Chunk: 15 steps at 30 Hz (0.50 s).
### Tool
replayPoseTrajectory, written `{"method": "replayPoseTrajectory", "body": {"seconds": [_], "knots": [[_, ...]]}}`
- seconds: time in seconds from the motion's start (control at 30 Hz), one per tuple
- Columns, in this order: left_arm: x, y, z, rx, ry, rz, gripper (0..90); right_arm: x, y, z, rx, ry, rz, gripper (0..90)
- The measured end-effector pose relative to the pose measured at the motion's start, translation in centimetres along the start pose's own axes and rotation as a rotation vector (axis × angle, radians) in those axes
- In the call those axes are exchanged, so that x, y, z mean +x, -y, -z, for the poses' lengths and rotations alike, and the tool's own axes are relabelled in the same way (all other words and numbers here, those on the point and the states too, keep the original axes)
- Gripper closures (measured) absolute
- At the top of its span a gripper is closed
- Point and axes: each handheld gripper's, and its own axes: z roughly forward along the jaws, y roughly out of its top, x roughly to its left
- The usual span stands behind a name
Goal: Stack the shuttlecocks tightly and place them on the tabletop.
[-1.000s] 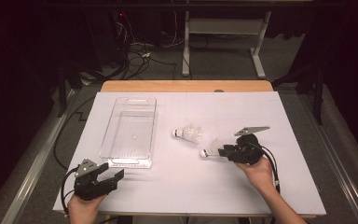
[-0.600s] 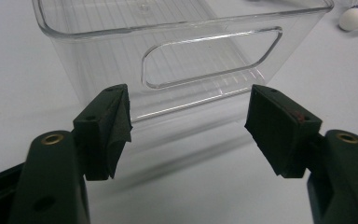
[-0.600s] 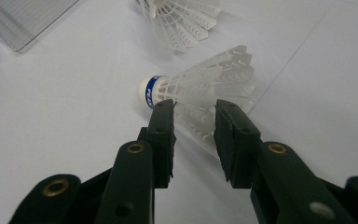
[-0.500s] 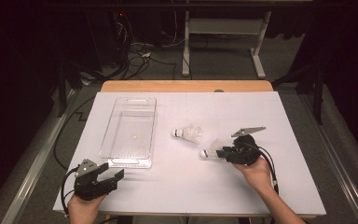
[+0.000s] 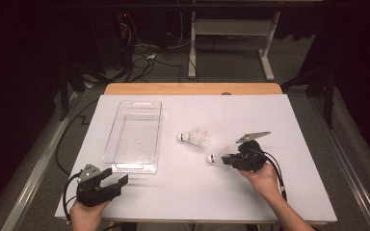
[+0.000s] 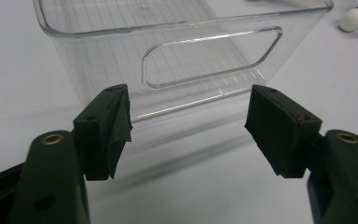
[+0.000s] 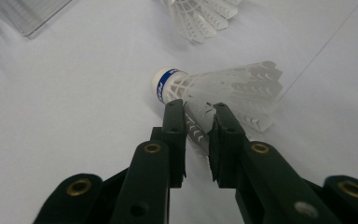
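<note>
Desk: covered in white, with a slick look; anything dropped would likely roll or slide on it.
Clear bin: stands empty toward the left of the desk, long side running away from the person. It looks light, so I judge a bump from either claw could shove it askew.
Left claw: jaws spread wide with nothing between them, hovering just short of the bin's near end wall and its handle cut-out. Risk: drifting forward would push the bin.
Right claw: jaws drawn in on the feather skirt of the near shuttlecock, which lies on its side on the desk right of centre, cork pointing left. Risk: the hold sits on thin feathers, not the cork, so I expect they could crush, bend or slip free when lifted.
Far shuttlecock: lies free on the desk between the bin and the gripped one. Risk: a sweeping lift could knock it away.
</note>
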Motion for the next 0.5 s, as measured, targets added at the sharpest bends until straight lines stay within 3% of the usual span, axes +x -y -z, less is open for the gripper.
{"method": "replayPoseTrajectory", "body": {"seconds": [0.5], "knots": [[-0.04,-0.05,-0.02,0.004,0.0,-0.003,31.7,0.27,-0.05,0.15,0.009,-0.03,0.03,89.6]]}}
